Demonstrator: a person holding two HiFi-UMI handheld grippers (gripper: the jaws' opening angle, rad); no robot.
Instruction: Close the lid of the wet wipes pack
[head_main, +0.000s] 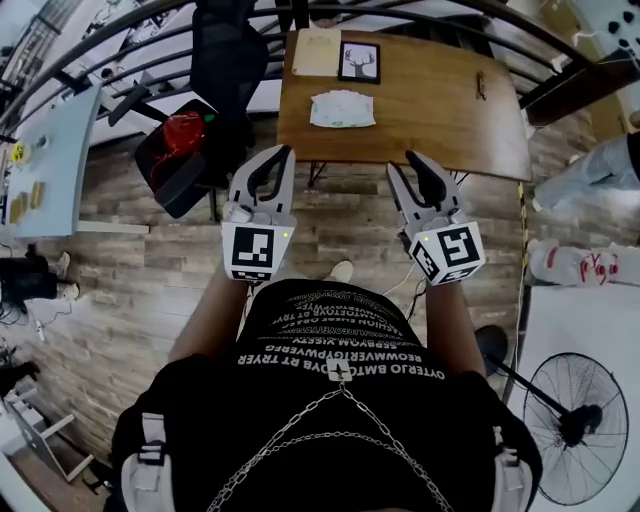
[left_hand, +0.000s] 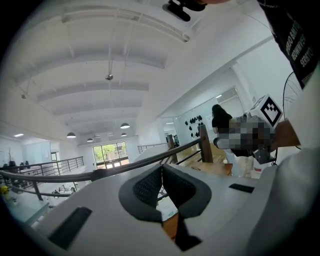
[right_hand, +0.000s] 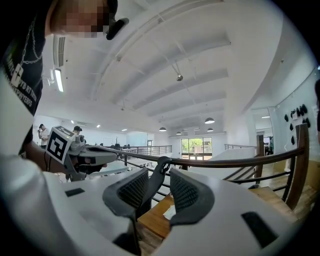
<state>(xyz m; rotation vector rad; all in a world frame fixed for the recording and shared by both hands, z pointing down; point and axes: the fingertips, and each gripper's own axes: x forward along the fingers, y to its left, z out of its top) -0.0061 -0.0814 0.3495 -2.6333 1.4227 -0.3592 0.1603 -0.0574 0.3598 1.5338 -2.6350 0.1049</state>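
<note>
The wet wipes pack (head_main: 342, 108), white and flat, lies on the brown wooden table (head_main: 430, 110) ahead of me; its lid is too small to make out. Both grippers hang in the air short of the table's near edge, well apart from the pack. My left gripper (head_main: 284, 153) is shut and empty, its pads (left_hand: 150, 186) touching at the tips. My right gripper (head_main: 403, 161) is open by a narrow gap with nothing in it. In the right gripper view (right_hand: 167, 176) a white corner of the pack (right_hand: 170, 212) shows low between the jaws.
A framed deer picture (head_main: 359, 62), a tan sheet (head_main: 316, 52) and a pen (head_main: 480, 85) also lie on the table. A black office chair (head_main: 225, 60) and a black seat with a red thing (head_main: 182, 132) stand at its left. A floor fan (head_main: 575, 425) is at lower right.
</note>
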